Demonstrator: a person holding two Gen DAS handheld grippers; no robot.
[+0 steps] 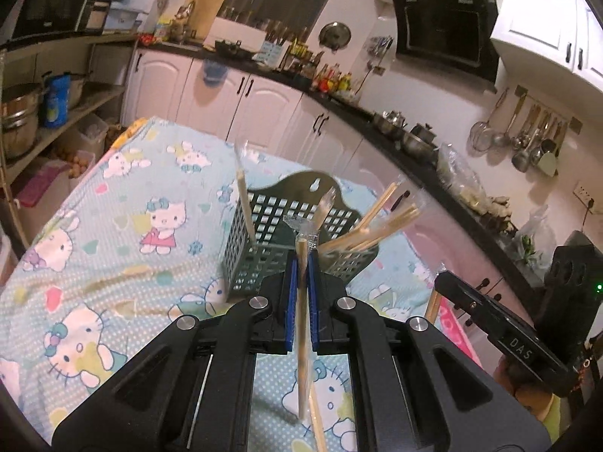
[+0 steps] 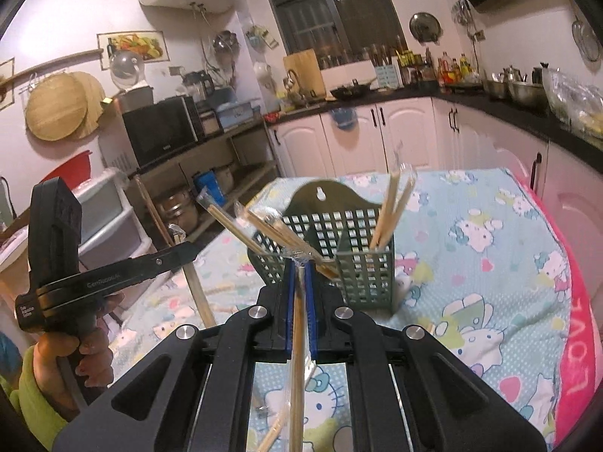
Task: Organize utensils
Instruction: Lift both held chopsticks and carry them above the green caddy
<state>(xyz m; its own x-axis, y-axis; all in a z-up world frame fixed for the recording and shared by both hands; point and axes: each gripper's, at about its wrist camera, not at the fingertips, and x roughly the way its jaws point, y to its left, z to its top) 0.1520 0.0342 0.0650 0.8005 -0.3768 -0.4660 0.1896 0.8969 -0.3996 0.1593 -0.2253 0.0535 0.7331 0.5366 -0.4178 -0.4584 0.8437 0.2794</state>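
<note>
1. Left gripper is clamped on a wrapped chopstick pair, just in front of the green utensil basket.
2. Right gripper likewise pinches wrapped chopsticks before the basket, which stands on the cloth-covered worktop.

The utensil holder is a dark green plastic lattice caddy with a tall curved back plate and a keyhole hanging slot, split into compartments, standing upright on the table. Wrapped bamboo chopsticks are stuck in it: a bunch fans out, leaning over one compartment's rim, and a pair stands nearly upright in the other. Each gripper also has its own clear-wrapped chopstick pair, one pair pinched between the left's blue pads and another pair clamped in the right's.
</note>
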